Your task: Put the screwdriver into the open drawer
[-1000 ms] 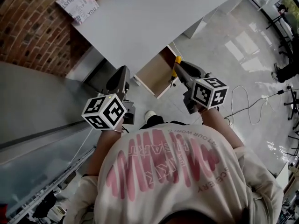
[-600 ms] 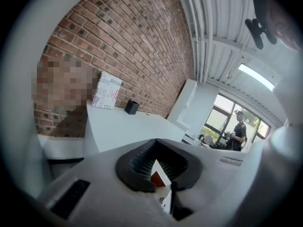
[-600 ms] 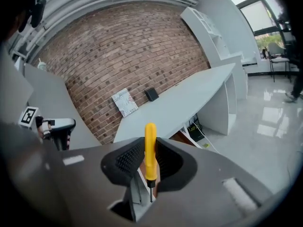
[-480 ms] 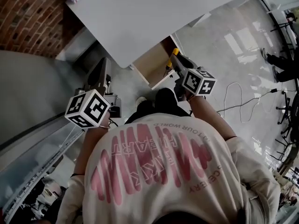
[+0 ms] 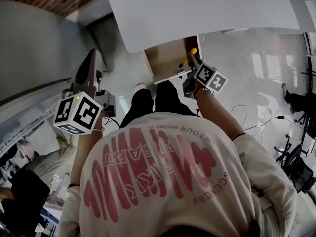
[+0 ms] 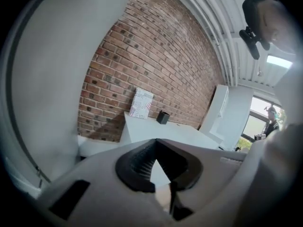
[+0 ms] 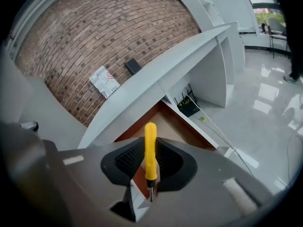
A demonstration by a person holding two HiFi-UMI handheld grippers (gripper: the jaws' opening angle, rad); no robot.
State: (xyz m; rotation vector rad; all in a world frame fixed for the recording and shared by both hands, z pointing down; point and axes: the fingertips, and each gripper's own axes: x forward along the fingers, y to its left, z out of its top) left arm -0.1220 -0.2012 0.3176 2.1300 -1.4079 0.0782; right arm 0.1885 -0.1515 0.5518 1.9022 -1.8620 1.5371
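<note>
A person in a printed pale shirt point(image 5: 163, 177) is standing at a white worktop point(image 5: 197, 9), working a hand-held gripper in each hand. The right gripper point(image 5: 191, 63) is clamping a yellow-handled screwdriver point(image 5: 185, 60) between its jaws. In the right gripper view the black pads are pressing on either side of the handle, which is standing upright between them with the short metal tip pointing back toward the camera point(image 7: 150, 148). From the head view the tool is showing against the front right corner of the open drawer point(image 5: 170, 58), whose pale wooden floor is lying exposed under the worktop's edge. The same drawer point(image 7: 177, 122) is filling the space just beyond the right gripper point(image 7: 149, 167), and the tool is not yet resting inside it.

The left gripper point(image 5: 90, 63) is hanging well apart to the side, near a grey wall, level with the person's left arm. Its jaws point(image 6: 156, 167) are drawn together at the tips and carrying nothing.

Farther back on the worktop point(image 6: 161, 131), a printed packet point(image 6: 141, 103) is leaning against the brick wall point(image 6: 151, 56), with a small black box point(image 6: 163, 117) just beside it. A thin cable point(image 5: 247, 115) is trailing across the glossy floor on the right.
</note>
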